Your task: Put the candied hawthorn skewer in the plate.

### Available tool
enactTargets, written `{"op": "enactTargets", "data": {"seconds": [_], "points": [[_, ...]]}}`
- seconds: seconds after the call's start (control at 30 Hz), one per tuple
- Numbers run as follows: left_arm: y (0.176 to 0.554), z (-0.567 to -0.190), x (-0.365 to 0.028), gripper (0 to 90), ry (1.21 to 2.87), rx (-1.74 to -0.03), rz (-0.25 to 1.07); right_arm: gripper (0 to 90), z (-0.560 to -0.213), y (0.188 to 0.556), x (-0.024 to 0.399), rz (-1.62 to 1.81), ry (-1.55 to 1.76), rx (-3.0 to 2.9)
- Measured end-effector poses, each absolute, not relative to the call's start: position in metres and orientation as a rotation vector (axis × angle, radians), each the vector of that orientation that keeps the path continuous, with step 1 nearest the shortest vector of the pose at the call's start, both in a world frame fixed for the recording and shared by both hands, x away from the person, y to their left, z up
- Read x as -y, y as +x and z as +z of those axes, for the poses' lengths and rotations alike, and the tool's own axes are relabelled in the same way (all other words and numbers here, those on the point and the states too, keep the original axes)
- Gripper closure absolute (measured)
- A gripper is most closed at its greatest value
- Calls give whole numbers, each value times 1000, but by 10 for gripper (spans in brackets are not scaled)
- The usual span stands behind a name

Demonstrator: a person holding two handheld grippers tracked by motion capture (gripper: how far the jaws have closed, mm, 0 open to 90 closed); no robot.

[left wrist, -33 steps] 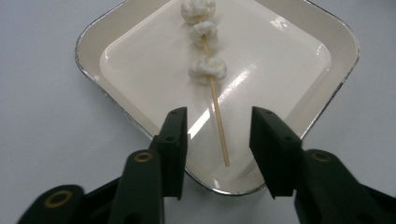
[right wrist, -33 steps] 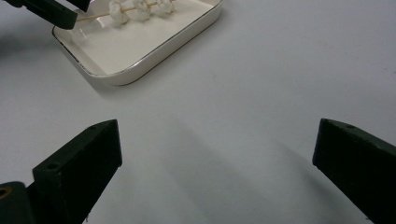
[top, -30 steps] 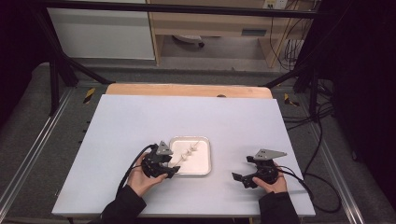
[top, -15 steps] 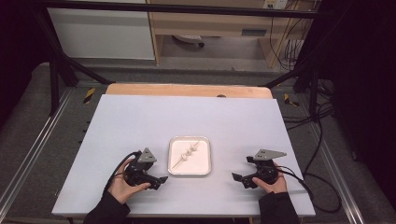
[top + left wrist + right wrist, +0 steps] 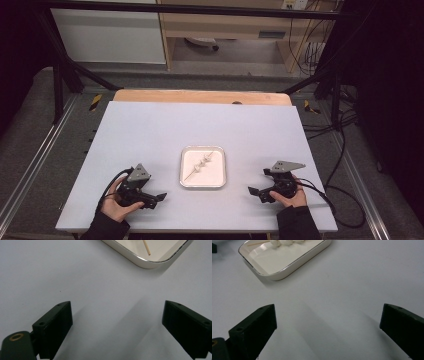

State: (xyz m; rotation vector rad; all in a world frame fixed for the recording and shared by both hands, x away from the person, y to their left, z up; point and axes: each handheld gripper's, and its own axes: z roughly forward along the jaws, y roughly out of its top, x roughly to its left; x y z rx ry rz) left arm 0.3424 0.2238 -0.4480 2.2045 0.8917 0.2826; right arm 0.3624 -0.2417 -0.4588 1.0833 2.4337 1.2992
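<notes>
Skewer [image 5: 201, 166]: thin wooden stick w/ approx 3 small white lumps threaded on it, lying diagonally inside the tray; bare stick end seen in left gripper view [image 5: 146, 248], lumps seen in right gripper view [image 5: 283, 242].
Tray [image 5: 188, 181]: white, shallow, rounded corners, thin metallic-looking rim; sits on the worktop near its front-centre, between the 2 grippers. Corner visible in left gripper view [image 5: 147, 263]; long side in right gripper view [image 5: 294, 265].
Worktop [image 5: 200, 125]: pale grey-white sheet over a wooden top; wood strip shows at the far edge.
Left gripper [image 5: 155, 197]: held in the person's left hand [image 5: 117, 205], low over the worktop, front-left, near the tray but apart from it. Fingers [image 5: 53, 327] spread wide, nothing between them, just bare worktop.
Right gripper [image 5: 257, 192]: held in the person's right hand [image 5: 292, 199], front-right of the tray, apart from it. Fingers [image 5: 253, 331] spread wide, nothing held.
Cables: black, trail from each gripper toward the front edge.
</notes>
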Motion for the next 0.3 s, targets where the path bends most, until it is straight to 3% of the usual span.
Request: {"op": "enactTargets", "data": {"seconds": [0.3], "points": [[343,-449,-224,97,2206,-897,275,15,-461,362,240,1293,1085,-2443]]}}
